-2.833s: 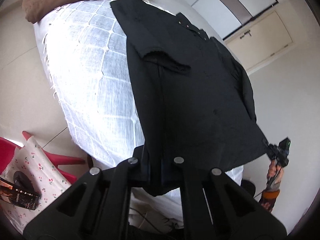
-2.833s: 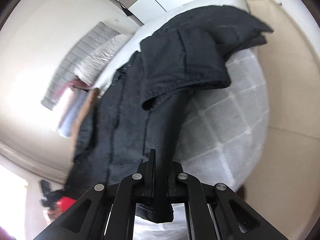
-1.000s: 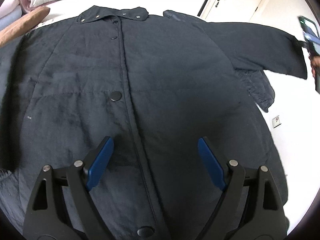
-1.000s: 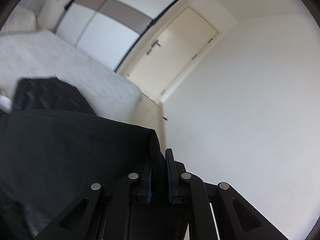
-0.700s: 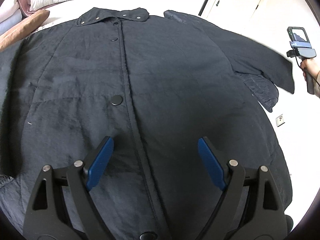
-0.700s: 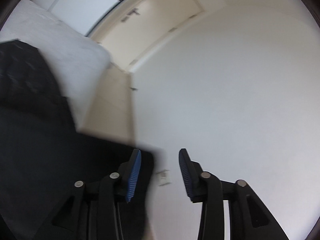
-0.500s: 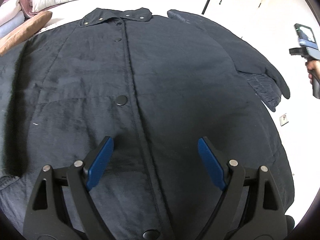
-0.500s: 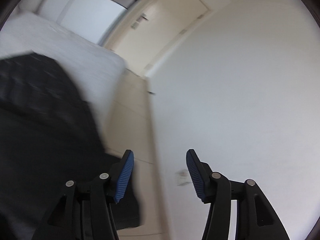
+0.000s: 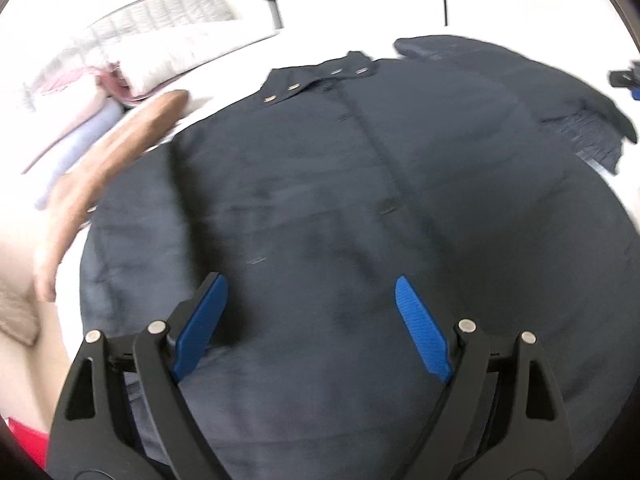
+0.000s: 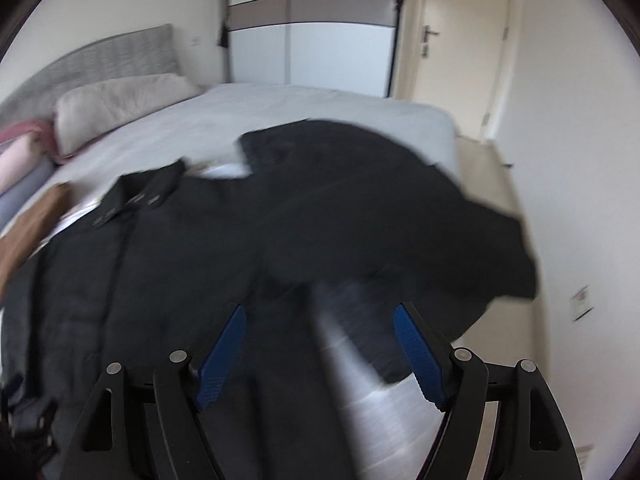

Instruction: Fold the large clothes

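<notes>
Jaws, left gripper [image 9: 310, 300]: spread wide apart, blue pads facing each other, nothing between them; the gripper hovers over the lower front of the coat.
Jaws, right gripper [image 10: 320, 334]: likewise wide apart and holding nothing, poised above the coat's right-hand side.
Coat [image 9: 360, 208]: large, dark navy to black, spread front-up across the bed with its collar toward the headboard and its hem toward the cameras.
Collar [image 9: 316, 80]: lies flat at the far end of the coat, with a row of small metal snaps.
Placket [image 9: 384, 160]: runs down the middle of the coat from the collar, closed, with dark buttons beside it.
Right sleeve [image 10: 420, 216]: extends outward toward the bed's edge on the door side; its end hangs past the mattress edge. This region is motion-blurred.
Bed [image 10: 304, 108]: pale cover, bearing the coat on its near half.
Brown cushion [image 9: 104, 176]: elongated, lying just beside the coat's left shoulder and sleeve.
Pillows [image 9: 168, 40]: pale, stacked with pink and light-blue folded bedding at the head of the bed, apart from the coat.
Wardrobe [image 10: 312, 32]: white doors with a grey band, behind the bed.
Door [image 10: 452, 48]: cream, closed, to the right of the wardrobe.
</notes>
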{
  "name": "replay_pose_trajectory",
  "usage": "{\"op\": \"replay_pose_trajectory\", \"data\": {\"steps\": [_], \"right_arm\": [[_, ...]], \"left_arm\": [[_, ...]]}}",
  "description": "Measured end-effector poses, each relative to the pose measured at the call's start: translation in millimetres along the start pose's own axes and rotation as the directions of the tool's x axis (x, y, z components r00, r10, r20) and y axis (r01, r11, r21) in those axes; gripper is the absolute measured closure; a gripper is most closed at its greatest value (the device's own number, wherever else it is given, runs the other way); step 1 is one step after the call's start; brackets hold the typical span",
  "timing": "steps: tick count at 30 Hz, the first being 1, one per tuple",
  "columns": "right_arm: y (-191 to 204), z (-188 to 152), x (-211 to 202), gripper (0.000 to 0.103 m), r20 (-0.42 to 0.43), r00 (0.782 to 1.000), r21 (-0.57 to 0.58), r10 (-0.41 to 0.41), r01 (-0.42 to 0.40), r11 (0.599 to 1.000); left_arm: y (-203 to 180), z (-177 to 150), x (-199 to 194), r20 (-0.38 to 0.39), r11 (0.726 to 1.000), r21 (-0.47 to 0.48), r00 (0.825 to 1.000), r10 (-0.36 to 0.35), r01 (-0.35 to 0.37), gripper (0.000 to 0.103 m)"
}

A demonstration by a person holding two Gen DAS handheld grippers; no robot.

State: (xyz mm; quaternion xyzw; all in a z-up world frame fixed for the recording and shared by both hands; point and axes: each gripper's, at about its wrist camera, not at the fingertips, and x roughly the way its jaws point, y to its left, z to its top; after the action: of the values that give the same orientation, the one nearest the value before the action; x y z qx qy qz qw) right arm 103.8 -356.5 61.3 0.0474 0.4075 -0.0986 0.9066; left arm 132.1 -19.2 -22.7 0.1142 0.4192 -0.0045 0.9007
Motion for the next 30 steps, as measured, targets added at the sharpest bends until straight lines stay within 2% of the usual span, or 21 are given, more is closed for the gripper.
{"op": "replay_pose_trajectory", "data": {"steps": [4, 7, 9, 10, 12, 14, 15, 17, 20, 22, 25, 27, 30], "right_arm": [[13.9, -42.8, 1.3, 0.025, -0.004, 0.998, -0.003, 0.061, -0.061, 0.998], [33.6, -59.1, 13.4, 0.025, -0.054, 0.995, -0.040, 0.080, -0.082, 0.996], [43.0, -59.5, 19.4, 0.025, -0.053, 0.994, -0.068, 0.099, -0.103, 0.992], [45.0, -64.8, 16.6, 0.025, -0.046, 0.993, -0.072, 0.108, -0.111, 0.991], [51.2, -72.6, 19.5, 0.025, -0.052, 0.991, -0.089, 0.124, -0.129, 0.988], [51.8, -77.4, 25.7, 0.025, -0.070, 0.991, -0.105, 0.118, -0.125, 0.987], [52.6, -79.4, 28.3, 0.025, -0.075, 0.991, -0.117, 0.109, -0.117, 0.986], [51.3, -82.6, 30.5, 0.025, -0.080, 0.992, -0.127, 0.095, -0.104, 0.986], [50.2, -87.6, 36.5, 0.025, -0.095, 0.993, -0.137, 0.077, -0.090, 0.986], [48.3, -89.0, 39.2, 0.025, -0.102, 0.992, -0.139, 0.071, -0.085, 0.987], [48.4, -90.0, 44.3, 0.025, -0.114, 0.991, -0.143, 0.064, -0.080, 0.986], [49.9, -90.3, 46.9, 0.025, -0.117, 0.991, -0.145, 0.062, -0.078, 0.986], [51.5, -90.5, 49.0, 0.025, -0.116, 0.992, -0.154, 0.050, -0.068, 0.986]], "left_arm": [[31.0, -12.2, 14.0, -0.081, 0.998, -0.038, 0.996, 0.048, -0.051, 0.017], [50.5, -20.6, 28.8, -0.130, 0.992, -0.046, 0.986, 0.107, -0.114, 0.017], [67.8, -25.7, 39.9, -0.157, 0.987, -0.073, 0.979, 0.129, -0.142, 0.017], [75.1, -29.3, 42.3, -0.161, 0.985, -0.091, 0.979, 0.129, -0.145, 0.022], [90.9, -32.2, 44.2, -0.161, 0.988, -0.127, 0.985, 0.065, -0.086, 0.031], [100.8, -27.9, 41.9, -0.160, 0.990, -0.126, 0.986, 0.040, -0.060, 0.074], [105.5, -23.8, 38.0, -0.163, 0.991, -0.115, 0.985, 0.052, -0.071, 0.084], [118.9, -11.0, 24.6, -0.143, 0.989, -0.108, 0.986, 0.086, -0.101, 0.086], [140.9, 11.9, -10.0, -0.065, 0.979, -0.086, 0.982, 0.179, -0.185, 0.087], [165.5, 30.9, -27.7, -0.014, 0.964, -0.096, 0.969, 0.247, -0.247, 0.088], [208.0, 58.6, -46.4, 0.031, 0.929, -0.128, 0.935, 0.354, -0.347, 0.088], [242.1, 79.3, -58.9, 0.053, 0.889, -0.158, 0.895, 0.442, -0.430, 0.088], [289.4, 100.0, -63.2, 0.049, 0.840, -0.214, 0.853, 0.519, -0.498, 0.089]]}}
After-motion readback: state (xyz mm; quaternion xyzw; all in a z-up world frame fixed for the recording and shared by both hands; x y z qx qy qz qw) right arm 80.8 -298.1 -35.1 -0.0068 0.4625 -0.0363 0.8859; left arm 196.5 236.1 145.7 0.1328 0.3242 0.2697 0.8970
